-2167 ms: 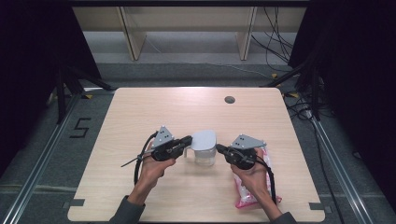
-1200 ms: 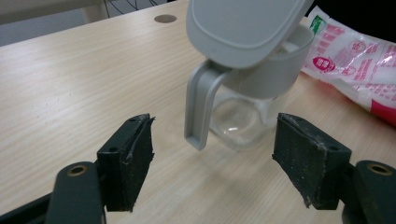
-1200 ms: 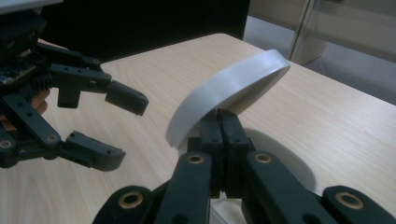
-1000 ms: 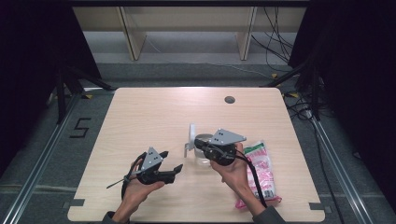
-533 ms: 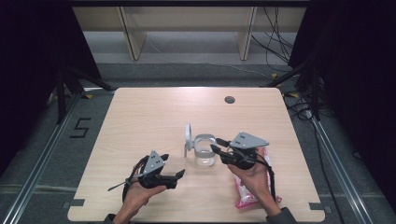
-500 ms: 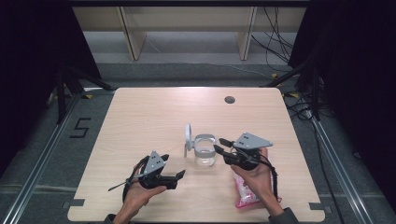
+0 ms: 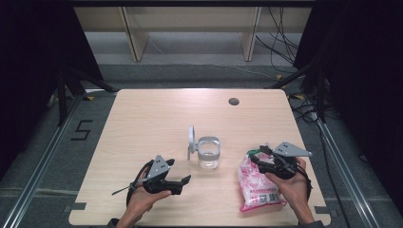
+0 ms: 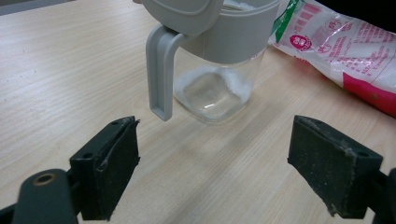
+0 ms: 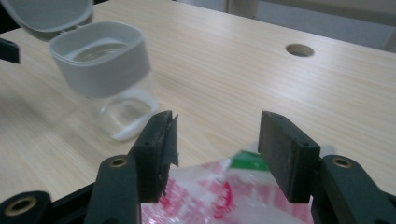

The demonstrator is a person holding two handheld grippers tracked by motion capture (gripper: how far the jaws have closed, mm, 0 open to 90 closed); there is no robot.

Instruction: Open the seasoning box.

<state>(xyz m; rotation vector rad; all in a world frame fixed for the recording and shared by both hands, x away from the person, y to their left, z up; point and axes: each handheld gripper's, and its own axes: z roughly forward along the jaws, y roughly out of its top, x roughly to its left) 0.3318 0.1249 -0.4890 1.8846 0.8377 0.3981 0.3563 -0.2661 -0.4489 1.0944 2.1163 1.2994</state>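
From the high view, a light wooden table [image 7: 142, 123] carried a clear jar [image 7: 208, 153] with a grey collar near its middle, its grey lid [image 7: 191, 137] flipped up on edge at the jar's left side. A pink and white printed bag [image 7: 257, 183] lay flat to the right of the jar, near the table's front edge. The left gripper [image 7: 183, 183] sat low at the front left, held in the person's left hand [image 7: 142, 202], pointing toward the jar with its jaws apart and nothing between them. The right gripper [image 7: 254, 156] hovered at the upper end of the bag, held by the right hand [image 7: 292, 187]. A round cable hole [image 7: 233, 101] sat near the table's far edge, well apart from everything else. Black stands and cables lay on the floor around the table.

In the left gripper view, the jaws stood wide apart and empty over bare wood. The jar stood just ahead, its grey handle [image 8: 159, 74] hanging down toward the camera, with a little white powder [image 8: 231, 81] around its base inside. The bag lay beyond it to the right.

In the right gripper view, the jaws were open, the top of the bag lying just under them; whether they touched it could not be told. The jar stood farther off to the left, somewhat blurred, lid raised, and the cable hole lay beyond on the right.
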